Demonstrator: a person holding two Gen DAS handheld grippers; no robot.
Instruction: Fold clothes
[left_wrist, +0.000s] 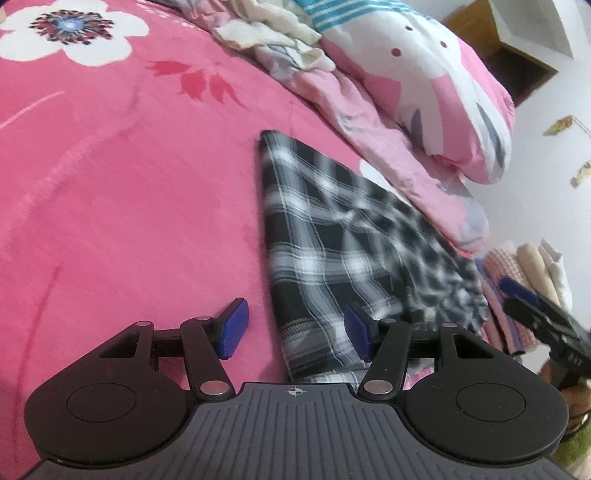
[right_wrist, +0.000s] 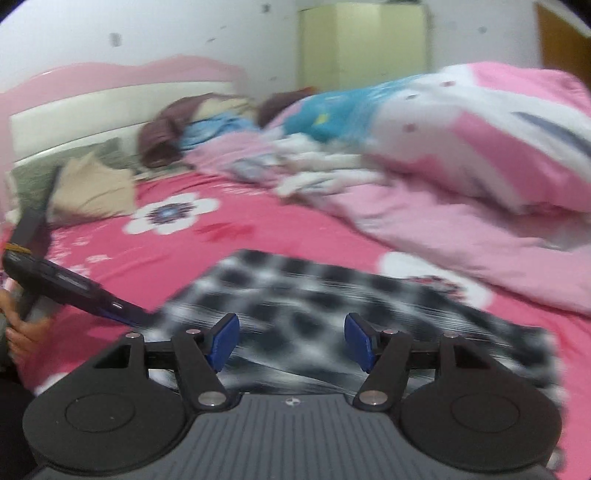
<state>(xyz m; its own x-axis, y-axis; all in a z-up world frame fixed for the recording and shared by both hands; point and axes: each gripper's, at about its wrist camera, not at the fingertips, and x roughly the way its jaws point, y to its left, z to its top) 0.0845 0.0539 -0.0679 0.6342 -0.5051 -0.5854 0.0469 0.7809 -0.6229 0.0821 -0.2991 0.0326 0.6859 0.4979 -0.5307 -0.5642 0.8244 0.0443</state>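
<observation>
left gripper (left_wrist: 295, 328): jaws stand apart, blue pads (left_wrist: 232, 328) clear of each other, nothing pinched. the near left edge of the plaid cloth (left_wrist: 332, 236) runs up between the fingers; the pad at 3 o'clock overlaps the fabric in view, the pad at 9 o'clock sits over bare bedsheet (left_wrist: 110, 184). whether either pad touches the cloth: cannot tell.

right gripper (right_wrist: 291, 341): jaws apart, pads not on anything, no fabric between them. frame heavily blurred. plaid cloth (right_wrist: 332, 295) lies below and ahead of the fingers, spreading from 9 toward 3 o'clock.

plaid cloth, black/white/grey check: lies flat on the pink flowered bedsheet (right_wrist: 258, 221), folded to a wedge in the left wrist view, one corner pointing to 12 o'clock, a fold line running across it toward 4 o'clock.

left wrist view: the right gripper (left_wrist: 543, 314) shows at 3 o'clock, beyond the cloth's right edge, dark body with blue tip. a stack of folded laundry (left_wrist: 532, 273) sits behind it at 3 o'clock. a bunched pink and white quilt (left_wrist: 443, 92) fills 1 o'clock, its lower edge just beside the cloth's far side.

right wrist view: the left gripper (right_wrist: 74, 291) enters from 9 o'clock, its tip at the cloth's left edge; a hand (right_wrist: 20, 325) grips its handle. quilt (right_wrist: 461, 166) at 2 o'clock, pink headboard (right_wrist: 122, 81) at 11 o'clock, pillows (right_wrist: 92, 184) at 10 o'clock.
</observation>
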